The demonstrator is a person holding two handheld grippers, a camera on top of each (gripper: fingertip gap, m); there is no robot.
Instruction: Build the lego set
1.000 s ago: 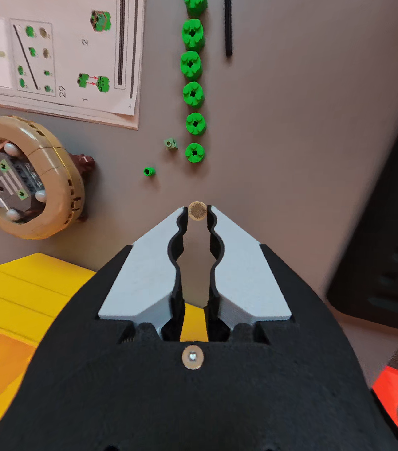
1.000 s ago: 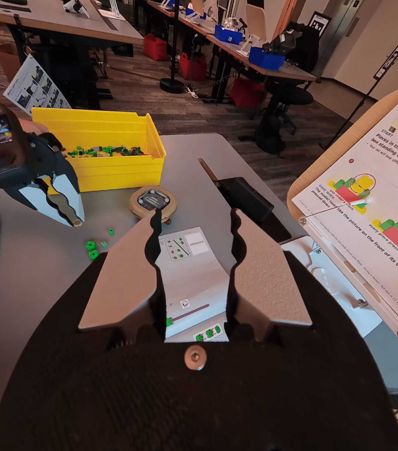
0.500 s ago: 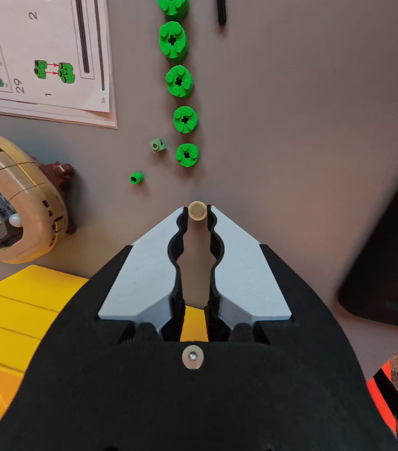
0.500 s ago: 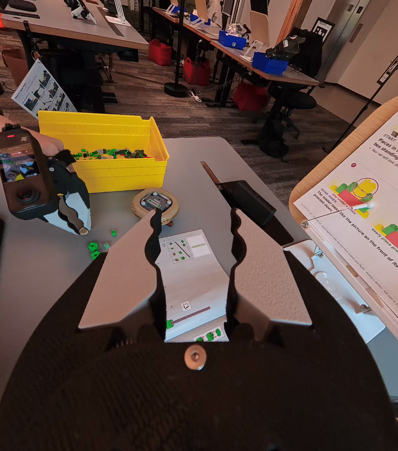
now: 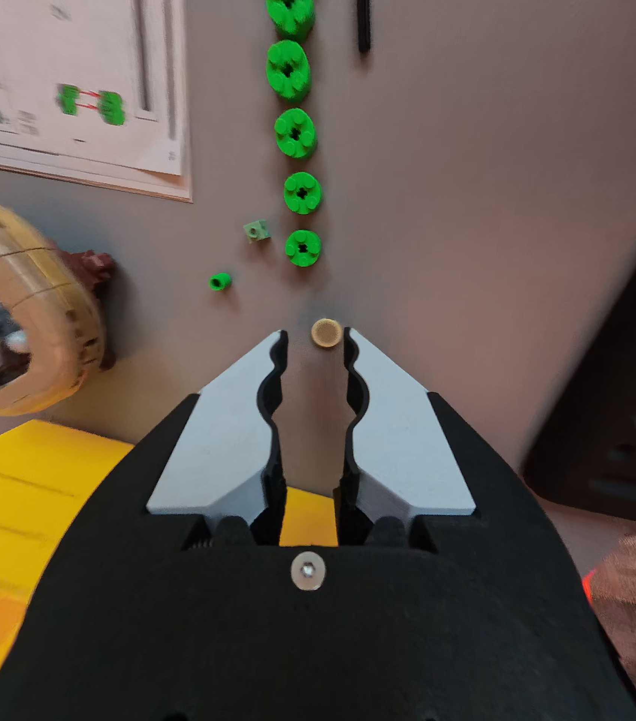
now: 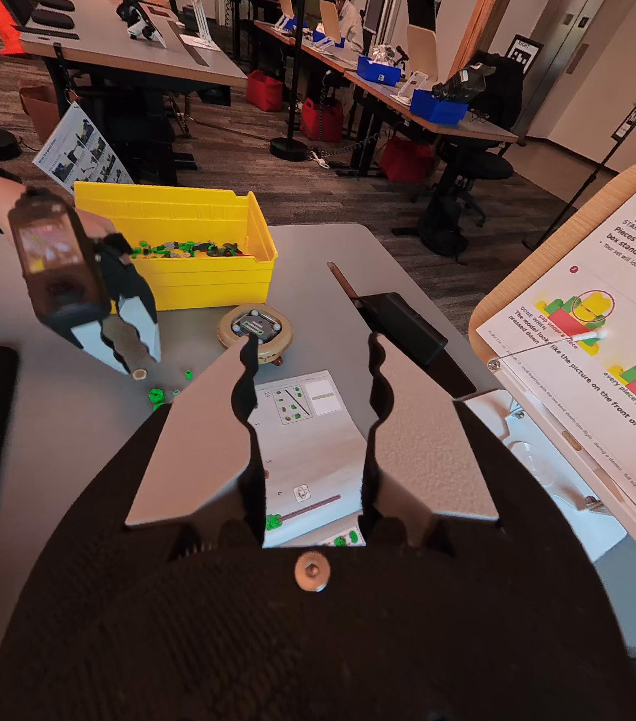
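Observation:
My left gripper (image 5: 314, 333) is open just above the grey table. A small tan round piece (image 5: 325, 332) sits at its tips, beside the right finger, with a gap to the left finger. Ahead lies a row of green round bricks (image 5: 302, 247), a small green cylinder (image 5: 220, 281) and a pale green cube (image 5: 257, 231). The tan ring-shaped model (image 5: 23, 331) is at the left. My right gripper (image 6: 313, 339) is open and empty above the instruction booklet (image 6: 308, 429). The right wrist view shows the left gripper (image 6: 138, 366) with the tan piece (image 6: 139, 374) at its tips.
A yellow bin (image 6: 191, 242) of loose pieces stands behind the model (image 6: 255, 327). A black axle (image 5: 363, 27) lies past the green row. A black block (image 6: 406, 331) lies at the right, and a tilted instruction board (image 6: 601, 331) stands at the far right. The gap from one gripper's tips to the other's is roughly 30 cm. Measured from the fingertips, the small green cylinder (image 5: 220, 281) is 4 cm or so from the left gripper and 30 cm from the right. The pale green cube (image 5: 257, 231) is closer to my left gripper, around 5 cm from its tips; the right tips are 30 cm off.
My left gripper was shut on the tan round piece and has now opened; the piece sits by the right finger. The left gripper also moved lower and forward. The right gripper stays open.

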